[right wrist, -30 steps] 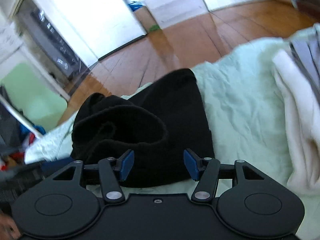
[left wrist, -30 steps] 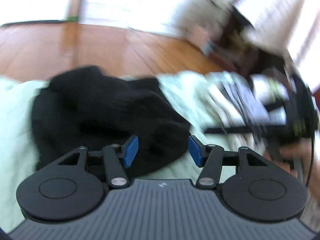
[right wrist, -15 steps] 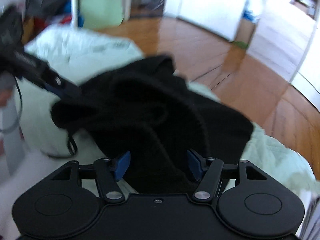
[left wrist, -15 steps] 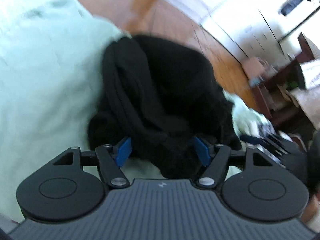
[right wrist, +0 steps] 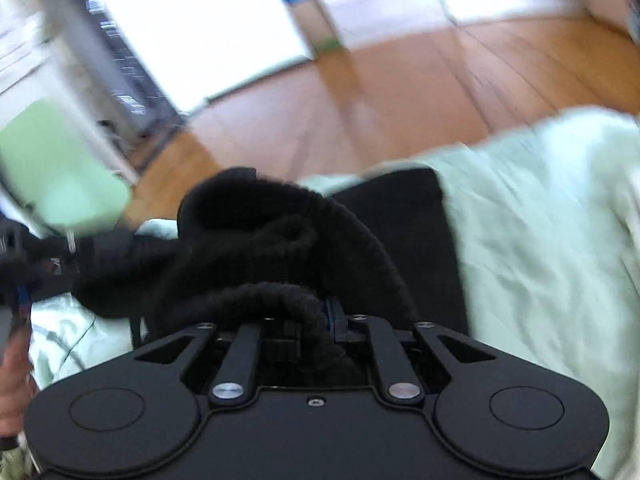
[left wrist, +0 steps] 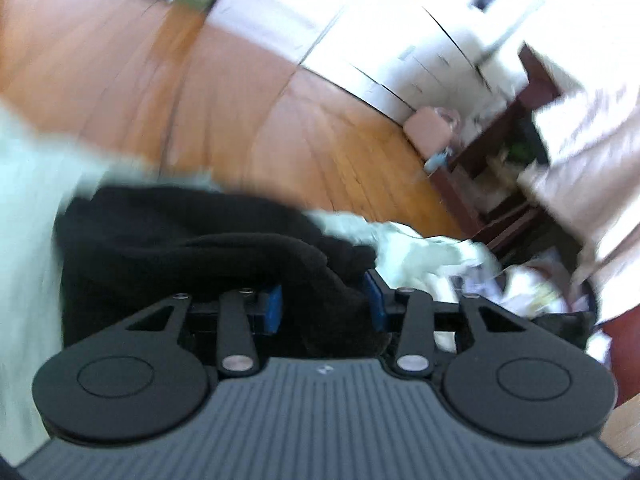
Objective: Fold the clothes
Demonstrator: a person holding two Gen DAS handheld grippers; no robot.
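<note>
A black garment (left wrist: 180,240) lies bunched on a pale green sheet (left wrist: 24,200). My left gripper (left wrist: 324,308) is closing its jaws, and a thick fold of the garment fills the gap and touches both blue pads. In the right wrist view the same black garment (right wrist: 280,232) is heaped on the sheet (right wrist: 540,240). My right gripper (right wrist: 316,320) is closing, its jaws nearly together on a rolled hem of the garment. Both views are blurred by motion.
Wooden floor (left wrist: 280,120) lies beyond the sheet. A dark wooden shelf (left wrist: 500,152) and crumpled pale cloth (left wrist: 440,256) are at the right of the left wrist view. A green panel (right wrist: 60,168) and a person's hand (right wrist: 12,380) show at the right wrist view's left.
Both grippers moved in onto the black garment and narrowed their jaws from wide to gripping it. Both views swung sideways, and the garment is pulled up into folds.
</note>
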